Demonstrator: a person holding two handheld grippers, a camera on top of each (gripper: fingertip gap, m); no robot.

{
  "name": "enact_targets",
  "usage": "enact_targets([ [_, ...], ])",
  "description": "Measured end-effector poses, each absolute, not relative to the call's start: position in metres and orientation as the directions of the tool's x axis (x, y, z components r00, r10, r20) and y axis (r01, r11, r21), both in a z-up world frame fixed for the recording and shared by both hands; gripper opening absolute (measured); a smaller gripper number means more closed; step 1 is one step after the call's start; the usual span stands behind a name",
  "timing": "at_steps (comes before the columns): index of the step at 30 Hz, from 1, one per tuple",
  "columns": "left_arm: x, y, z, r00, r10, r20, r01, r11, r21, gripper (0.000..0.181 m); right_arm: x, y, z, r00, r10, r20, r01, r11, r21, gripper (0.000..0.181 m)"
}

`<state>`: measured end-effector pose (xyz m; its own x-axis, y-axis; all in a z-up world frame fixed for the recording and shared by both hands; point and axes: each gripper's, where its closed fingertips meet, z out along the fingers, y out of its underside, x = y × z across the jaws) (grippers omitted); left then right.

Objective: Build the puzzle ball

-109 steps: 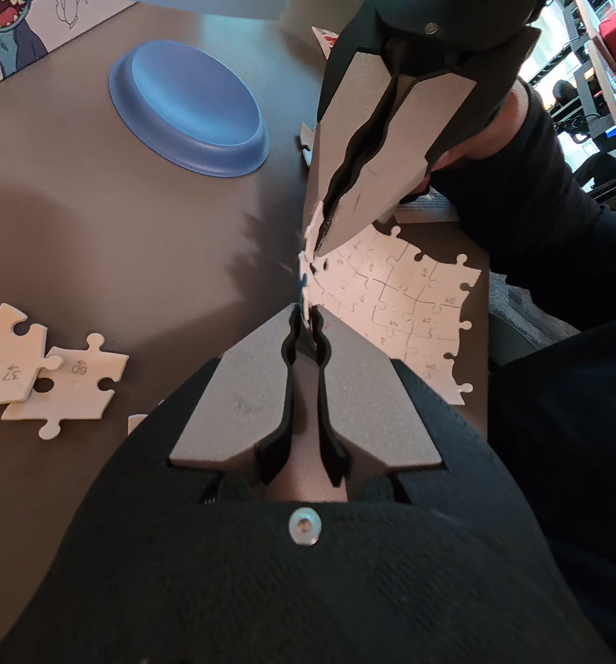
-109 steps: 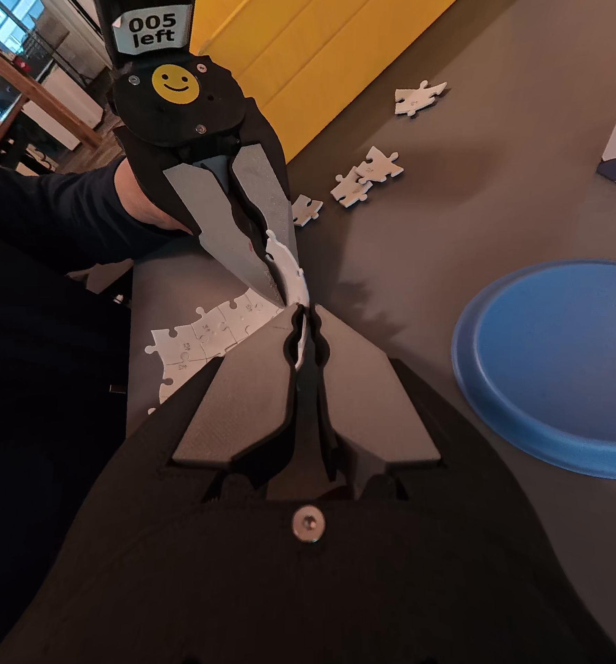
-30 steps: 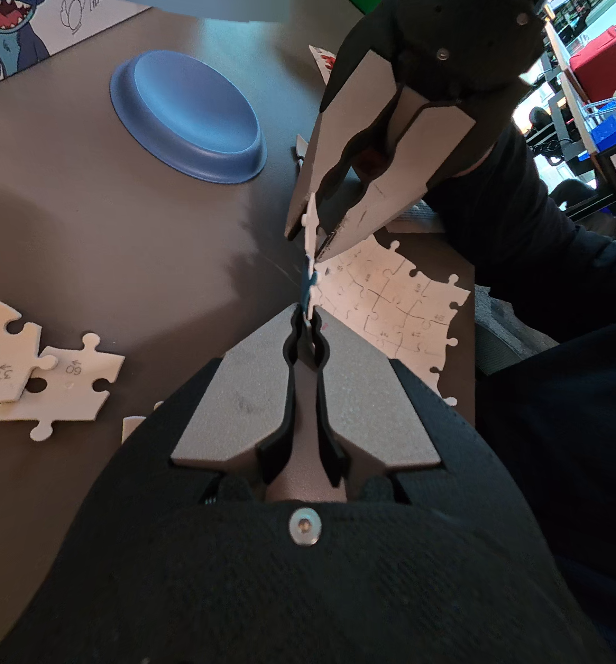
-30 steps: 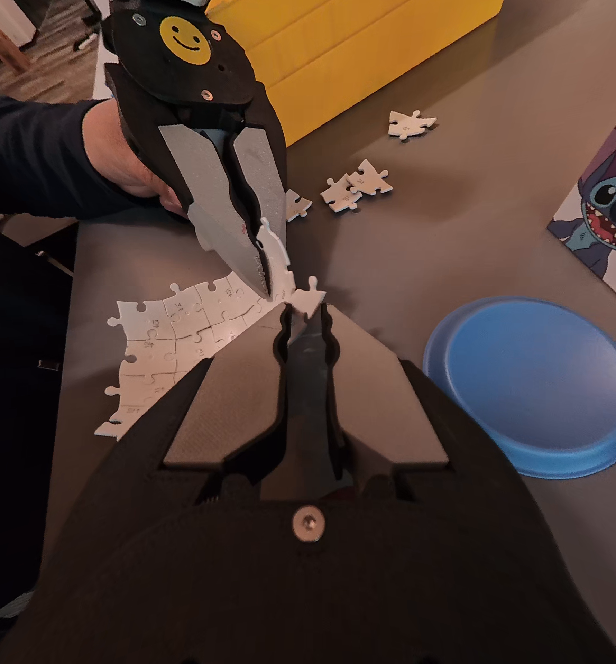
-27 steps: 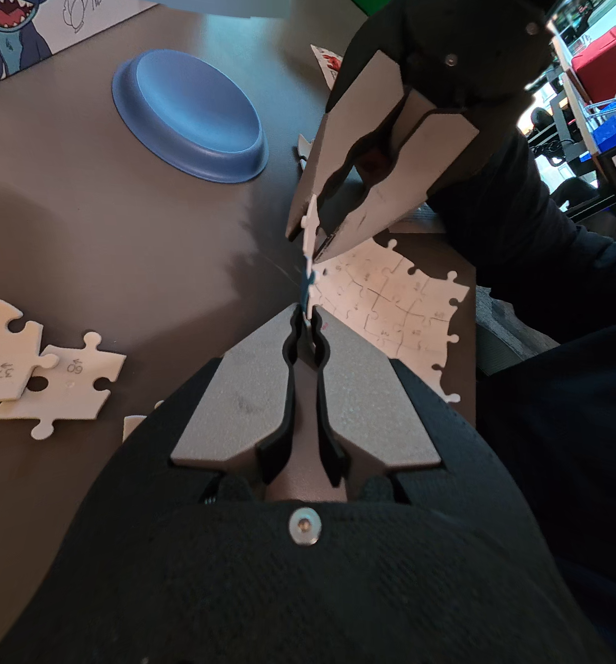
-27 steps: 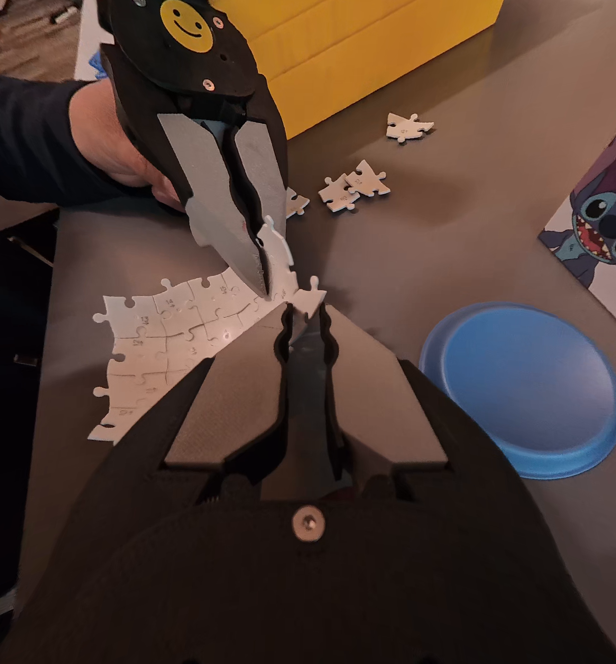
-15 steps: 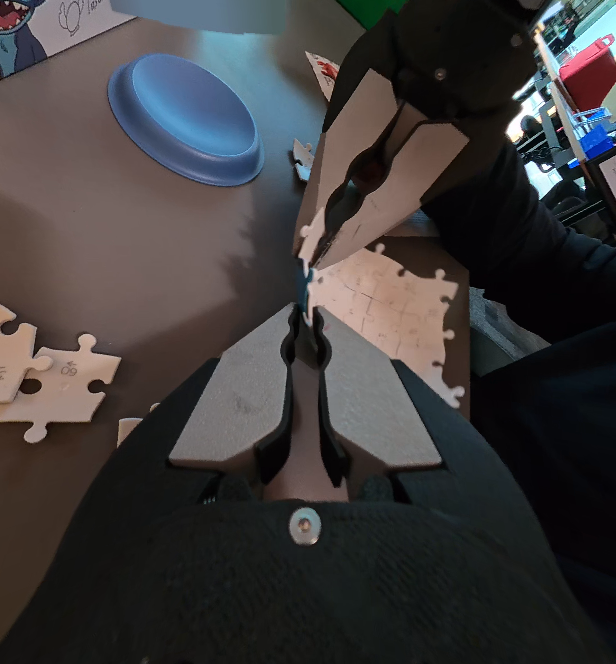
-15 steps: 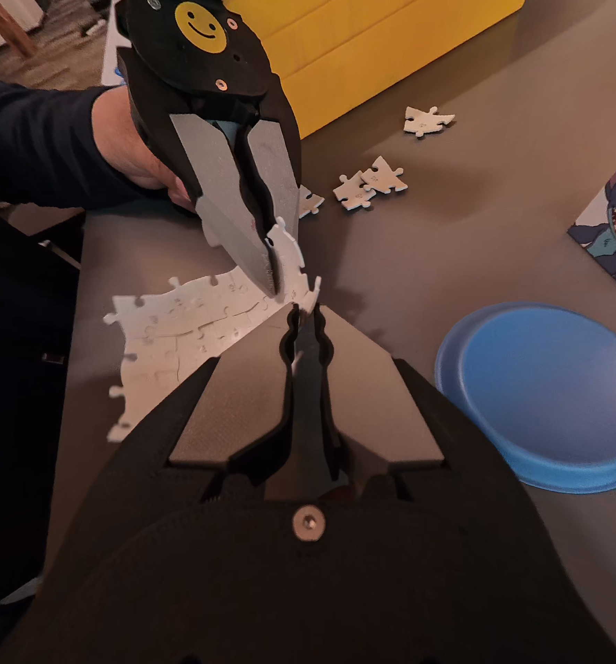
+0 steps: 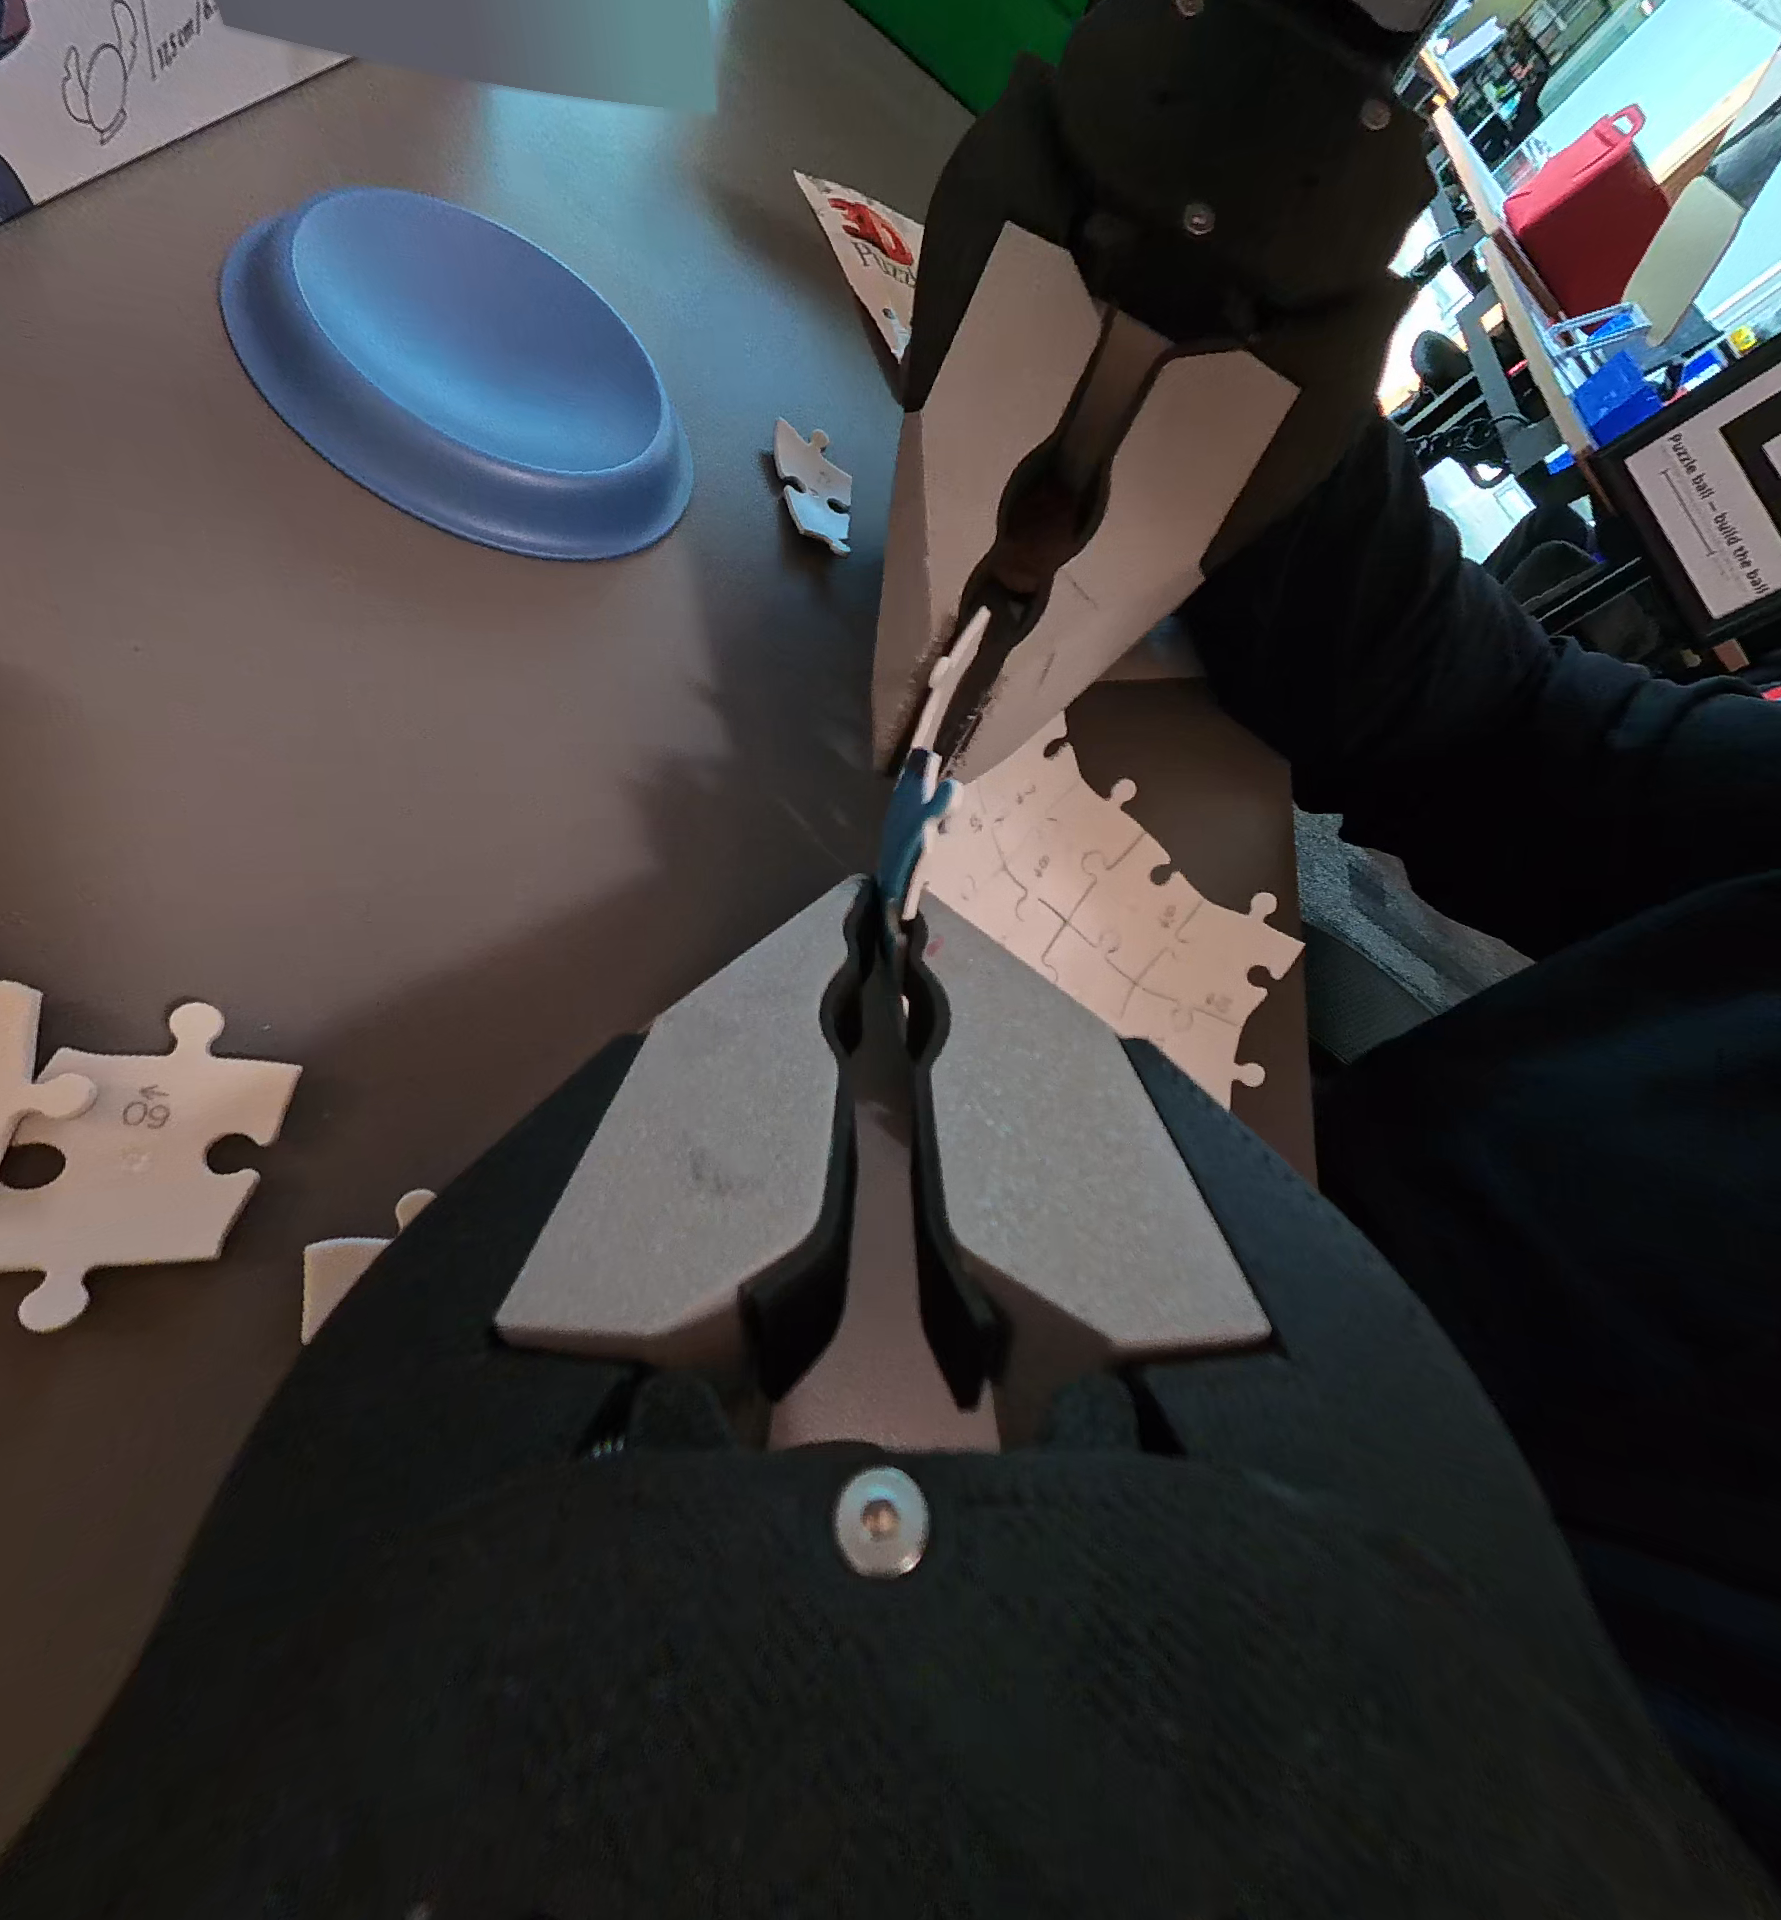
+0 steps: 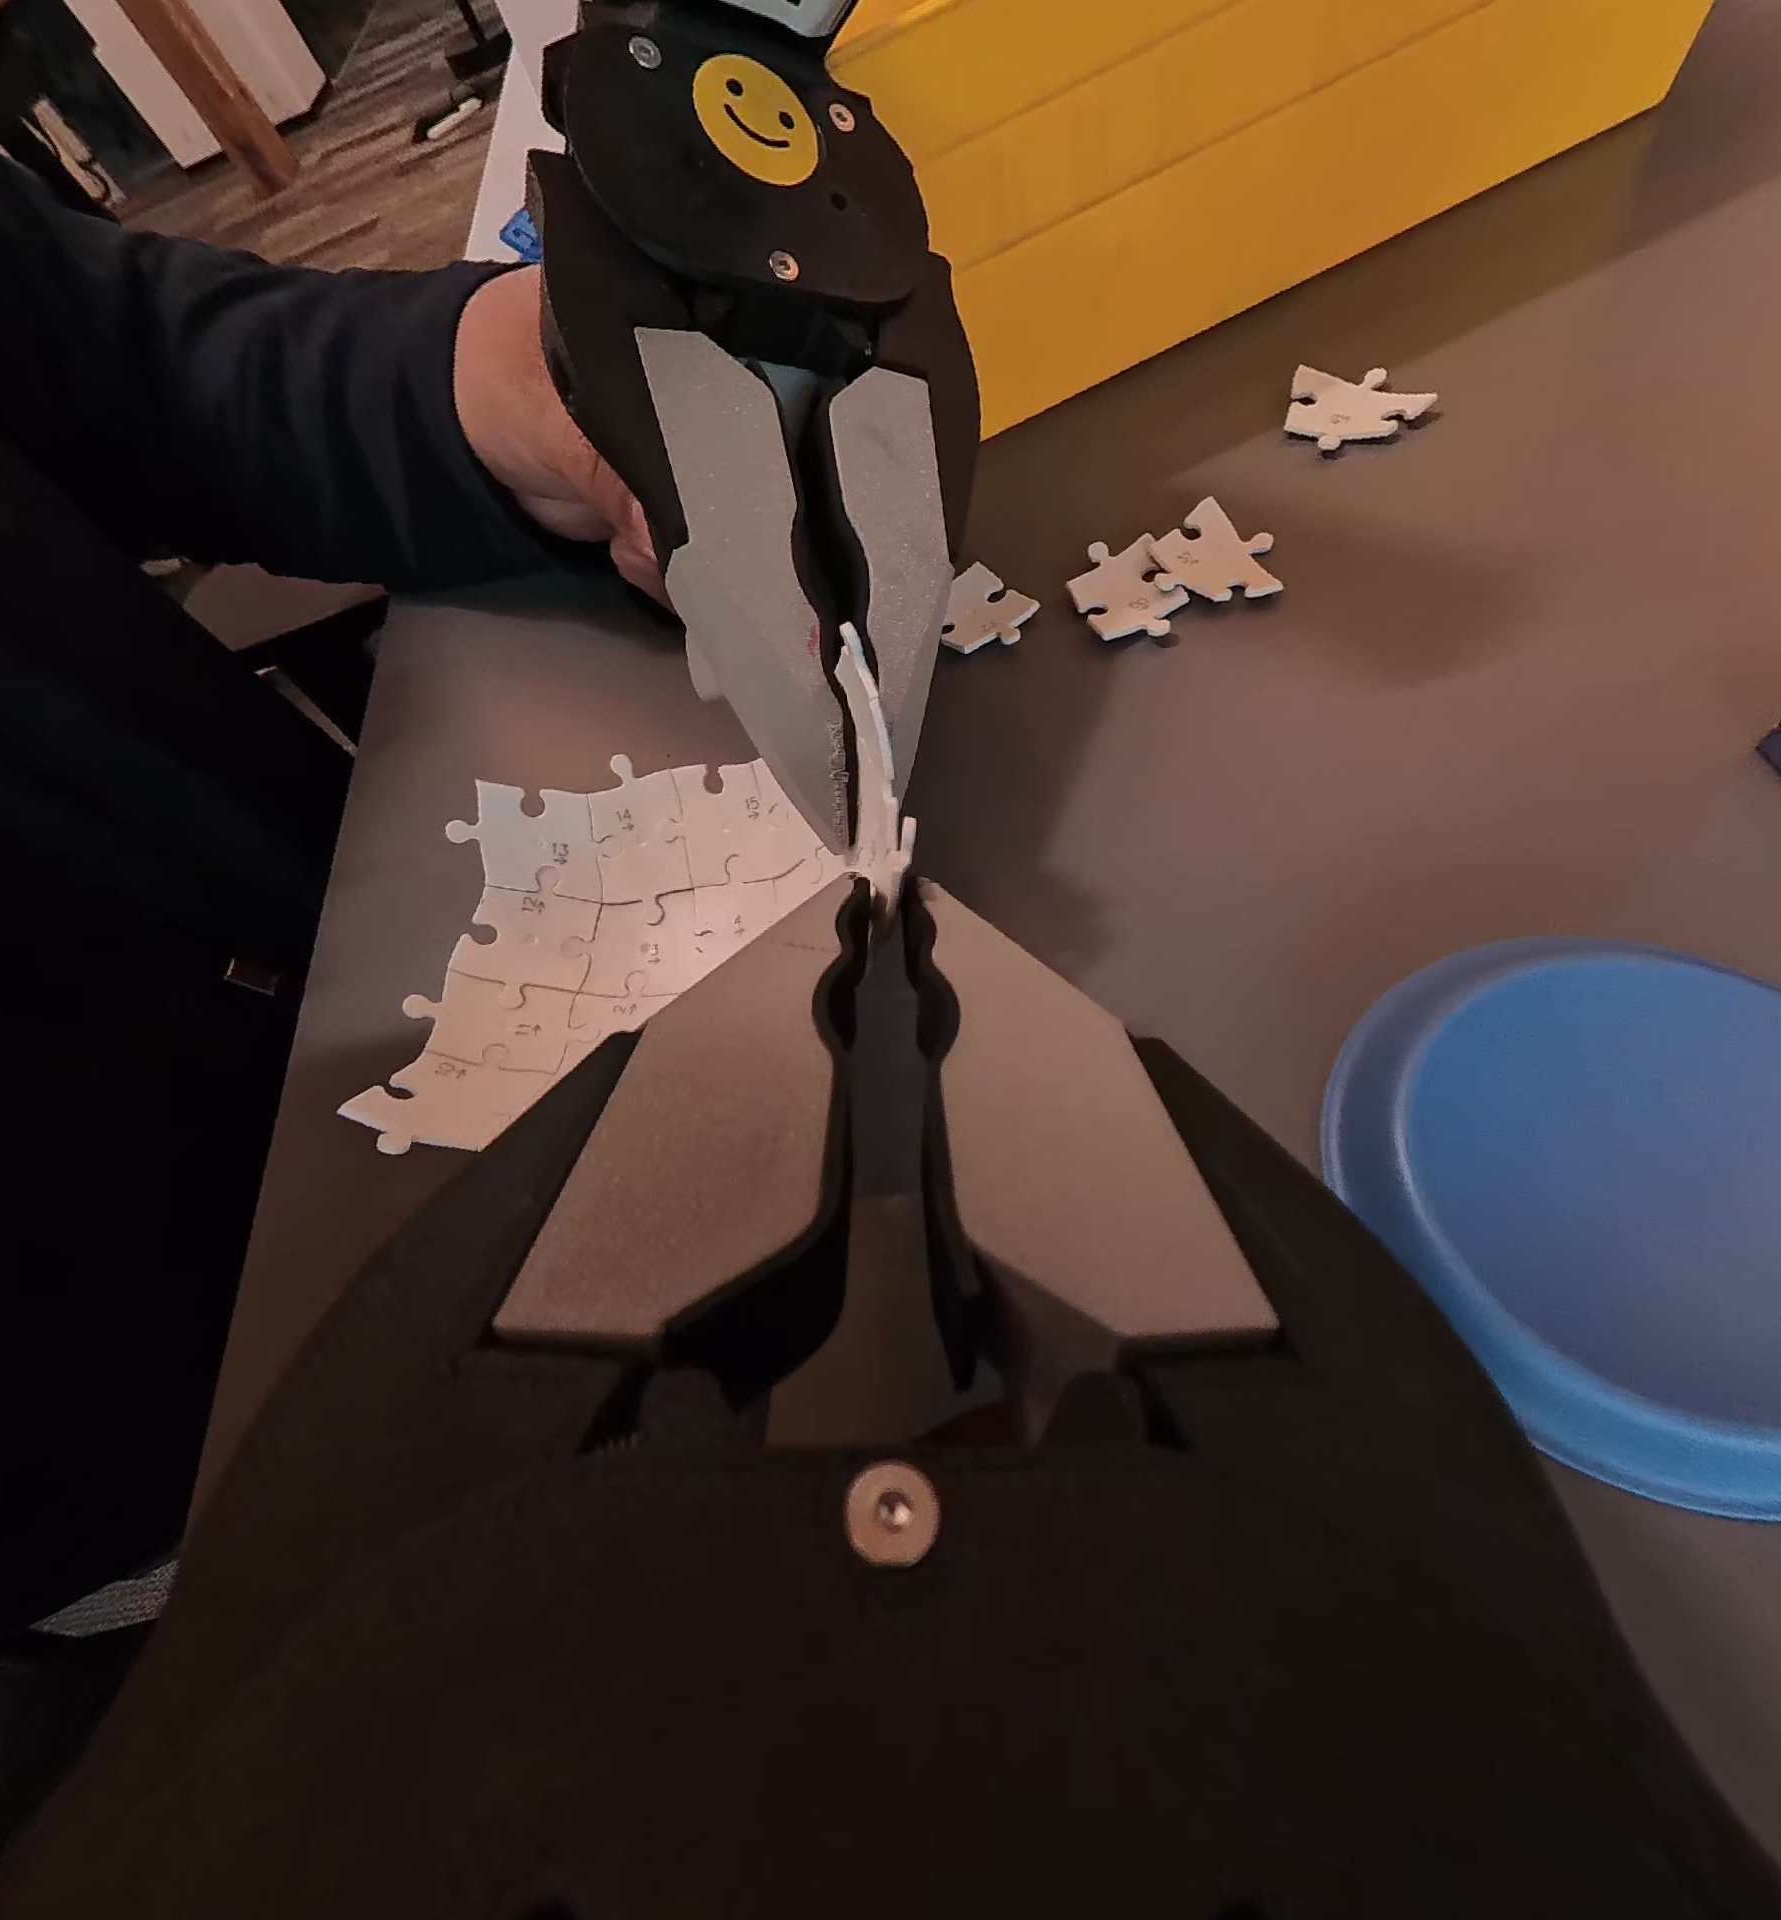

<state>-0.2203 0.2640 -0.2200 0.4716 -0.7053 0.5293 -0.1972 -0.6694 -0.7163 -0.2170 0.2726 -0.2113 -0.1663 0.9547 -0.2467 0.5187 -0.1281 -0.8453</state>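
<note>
Since the earlier frames: right tongs narrowed from a visible gap onto a loose piece, edge-on.
Left tongs pinched on the assembled panel edge; panel hangs toward the surface. Tips nearly meet; piece and panel edge run roughly in line.

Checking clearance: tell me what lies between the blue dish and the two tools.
Bare dark tabletop separates the blue dish from the tools, per the right wrist view.
</note>
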Motion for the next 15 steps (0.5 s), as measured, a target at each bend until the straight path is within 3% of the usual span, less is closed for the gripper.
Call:
enact_targets([
  [6, -0.2194, 0.2618, -0.2202, 0.463, -0.71, 0.531, -0.206, -0.669, -0.714, 0.0, -0.2153, 0.2681, -0.2116, -0.199, 0.967, -0.16, 0.529, -0.031, -0.848, 0.001],
  [15, -0.2196, 0.2626, -0.2187, 0.462, -0.707, 0.535, -0.195, -0.669, -0.717, 0.0, -0.2159, 0.2699, -0.2105, -0.174, 0.921, -0.348, 0.527, -0.211, -0.823, 0.0],
])
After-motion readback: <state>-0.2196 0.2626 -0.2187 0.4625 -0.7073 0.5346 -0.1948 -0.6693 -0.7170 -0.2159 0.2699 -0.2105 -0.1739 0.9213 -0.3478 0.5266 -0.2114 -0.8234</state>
